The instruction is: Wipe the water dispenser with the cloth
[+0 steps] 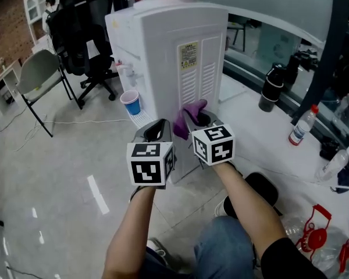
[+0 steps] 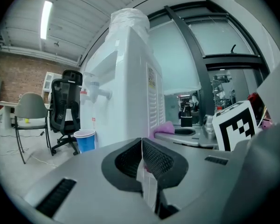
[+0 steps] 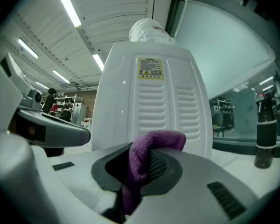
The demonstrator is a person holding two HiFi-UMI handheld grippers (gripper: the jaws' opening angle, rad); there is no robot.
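Observation:
The white water dispenser stands on the floor with its vented side panel facing me. My right gripper is shut on a purple cloth, which bulges out between its jaws close to the lower part of that panel. My left gripper hangs just left of it, shut with nothing in it, its pads pressed together. From the left gripper view the dispenser shows its tap side, and the cloth peeks out beside it.
A blue paper cup sits on the dispenser's drip tray. Black office chairs and a grey chair stand behind left. A dark bottle and a clear bottle stand by the window ledge at right. Red items lie on the floor.

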